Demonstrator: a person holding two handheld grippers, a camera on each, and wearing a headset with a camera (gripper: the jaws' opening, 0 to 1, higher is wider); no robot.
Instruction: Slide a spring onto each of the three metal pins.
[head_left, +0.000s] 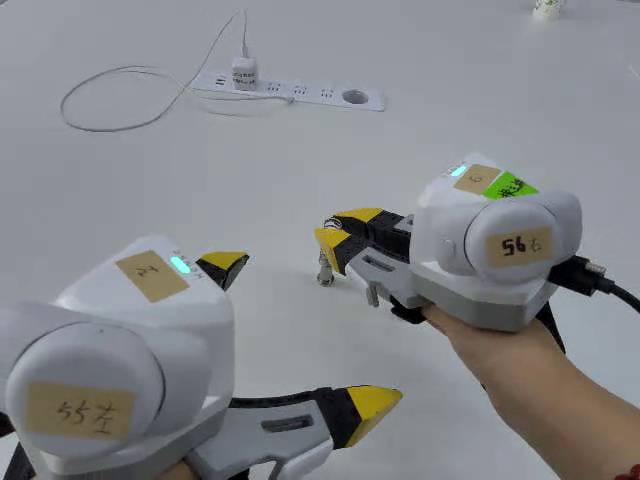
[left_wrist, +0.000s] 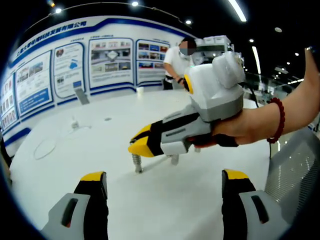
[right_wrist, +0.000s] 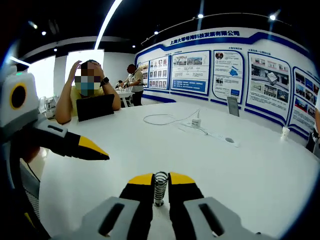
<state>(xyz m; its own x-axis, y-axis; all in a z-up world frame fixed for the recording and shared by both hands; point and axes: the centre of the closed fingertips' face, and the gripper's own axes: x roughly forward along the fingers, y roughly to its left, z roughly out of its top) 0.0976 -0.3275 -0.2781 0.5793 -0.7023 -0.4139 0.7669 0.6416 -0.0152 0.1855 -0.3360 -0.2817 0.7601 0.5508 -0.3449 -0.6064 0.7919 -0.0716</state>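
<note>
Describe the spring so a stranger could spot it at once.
On the white table, look near the middle, well this side of the power strip. The spring stands upright between the yellow tips of the right hand-held gripper. It is a small coiled grey metal piece, unlike the flat white strip.

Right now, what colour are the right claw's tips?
Yellow; best in the right gripper view, right claw gripping the spring.

A power strip (head_left: 290, 92) and cable (head_left: 63, 103) occupy the table (head_left: 480, 60).
</note>
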